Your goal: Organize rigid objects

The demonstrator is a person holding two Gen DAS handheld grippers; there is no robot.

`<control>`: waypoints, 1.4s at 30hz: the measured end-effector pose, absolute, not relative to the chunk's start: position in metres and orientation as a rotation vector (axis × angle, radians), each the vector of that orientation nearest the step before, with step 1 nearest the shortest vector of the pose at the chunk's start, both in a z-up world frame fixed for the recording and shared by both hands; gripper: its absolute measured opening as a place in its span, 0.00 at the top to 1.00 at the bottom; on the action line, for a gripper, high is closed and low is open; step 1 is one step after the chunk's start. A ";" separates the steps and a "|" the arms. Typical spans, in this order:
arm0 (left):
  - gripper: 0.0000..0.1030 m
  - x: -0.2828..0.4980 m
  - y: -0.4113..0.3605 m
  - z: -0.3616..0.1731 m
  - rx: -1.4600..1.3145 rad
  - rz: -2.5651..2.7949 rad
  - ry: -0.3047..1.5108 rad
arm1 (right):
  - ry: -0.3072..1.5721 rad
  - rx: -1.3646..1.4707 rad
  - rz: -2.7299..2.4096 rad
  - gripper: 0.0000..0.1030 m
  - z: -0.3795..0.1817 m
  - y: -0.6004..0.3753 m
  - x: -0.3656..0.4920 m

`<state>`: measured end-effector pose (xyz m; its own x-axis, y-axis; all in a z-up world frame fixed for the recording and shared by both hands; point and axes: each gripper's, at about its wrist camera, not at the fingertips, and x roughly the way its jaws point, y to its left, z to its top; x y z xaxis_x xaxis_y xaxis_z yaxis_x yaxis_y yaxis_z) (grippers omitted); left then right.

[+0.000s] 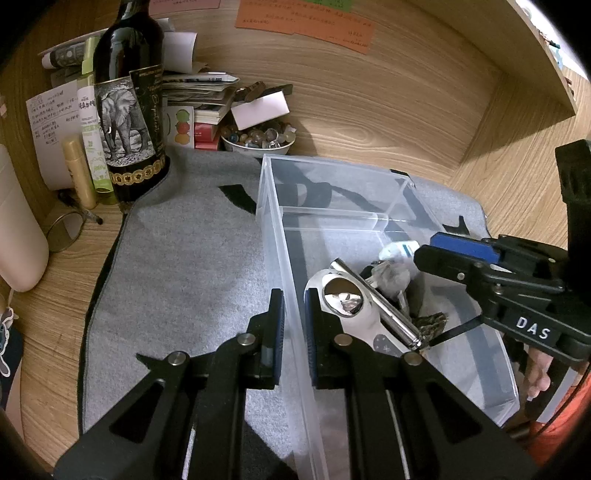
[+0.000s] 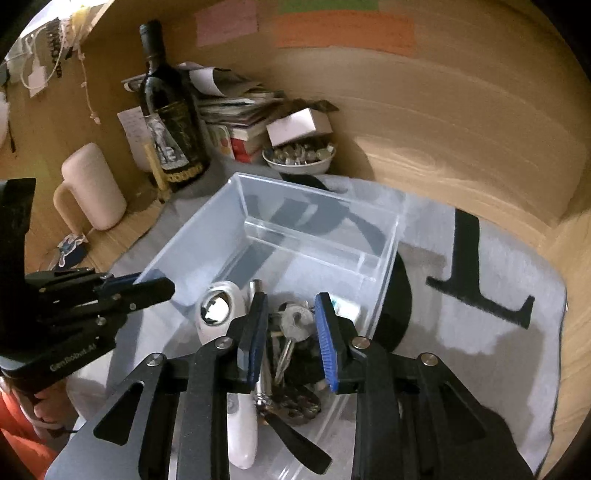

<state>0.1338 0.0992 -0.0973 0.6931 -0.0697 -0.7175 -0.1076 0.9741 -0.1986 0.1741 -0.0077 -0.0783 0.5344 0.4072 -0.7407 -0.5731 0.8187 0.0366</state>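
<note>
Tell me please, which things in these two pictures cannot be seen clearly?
- Dark pile under the keys, right wrist view: covered by the right gripper.
- Notes on the wall, left wrist view: writing too small.
- Clear box near end: cut off by the left gripper.

one clear bin; one wine bottle; one bowl; two tongs

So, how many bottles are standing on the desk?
1: a dark wine bottle with an elephant label stands at the back left, by the stack of papers and just off the grey mat. Others may be hidden behind it.
</note>
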 end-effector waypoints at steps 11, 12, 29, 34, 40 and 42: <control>0.90 0.121 0.094 -0.070 -0.195 0.034 0.735 | 0.632 -0.203 0.555 0.34 -0.031 -0.034 0.134; 0.90 0.118 0.093 -0.066 -0.195 0.032 0.720 | 0.612 -0.192 0.550 0.29 -0.025 -0.039 0.129; 0.08 0.041 0.055 -0.002 -0.103 0.071 0.422 | 0.405 -0.140 0.433 0.00 0.006 -0.072 0.049; 0.06 0.019 0.044 0.007 -0.082 0.070 0.373 | 0.380 -0.139 0.416 0.00 0.006 -0.078 0.034; 0.03 0.004 0.032 0.012 -0.057 0.064 0.338 | 0.359 -0.127 0.404 0.00 0.004 -0.084 0.020; 0.03 0.001 0.029 0.013 -0.050 0.064 0.331 | 0.355 -0.127 0.395 0.00 0.004 -0.085 0.017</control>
<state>0.0008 0.0285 0.0126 0.9437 0.0545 -0.3262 -0.0708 0.9968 -0.0382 0.0171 -0.0852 0.0043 0.8625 0.3533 -0.3624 -0.3974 0.9162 -0.0524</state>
